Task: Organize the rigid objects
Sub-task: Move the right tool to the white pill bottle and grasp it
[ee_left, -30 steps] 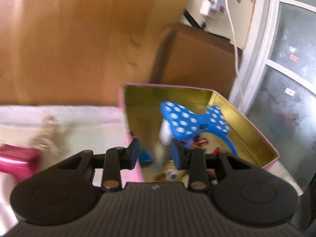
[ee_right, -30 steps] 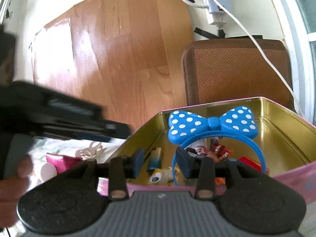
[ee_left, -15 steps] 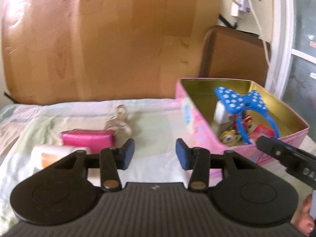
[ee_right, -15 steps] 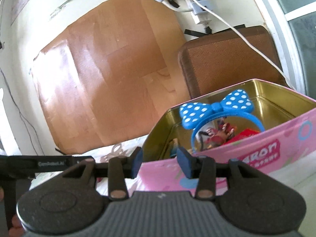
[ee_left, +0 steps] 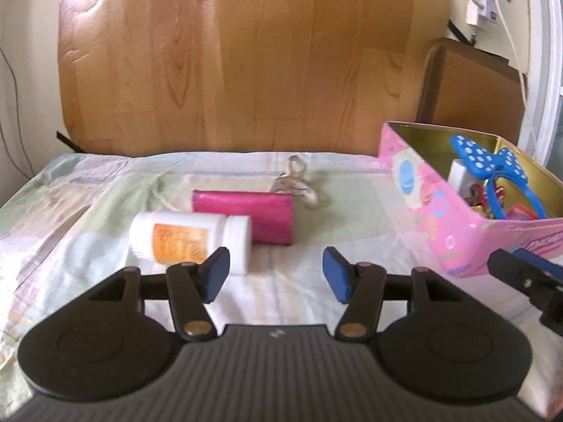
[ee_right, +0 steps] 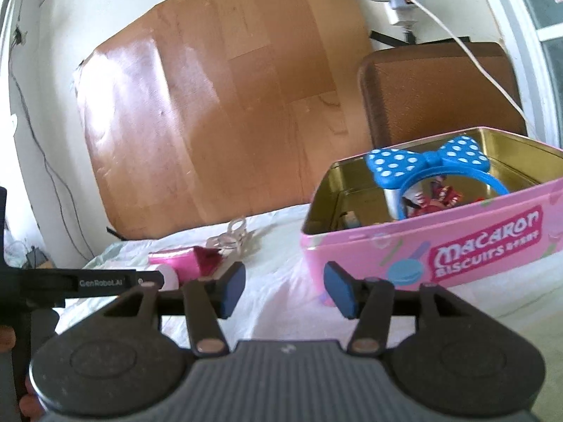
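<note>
The long side wall of the open pink metal biscuit tin (ee_right: 457, 242) carried white letters on a red patch: "MACARON BISCUITS", followed by some small signs too small to read. The black side bar of the left claw (ee_right: 81, 283) had the white print "GenRobot.AI". The orange label on the lying white plastic bottle (ee_left: 190, 237) was too blurred to read.

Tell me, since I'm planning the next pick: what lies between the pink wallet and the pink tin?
In the left wrist view, a clear hair clip lies between pink wallet and pink tin; otherwise bare cloth.
</note>
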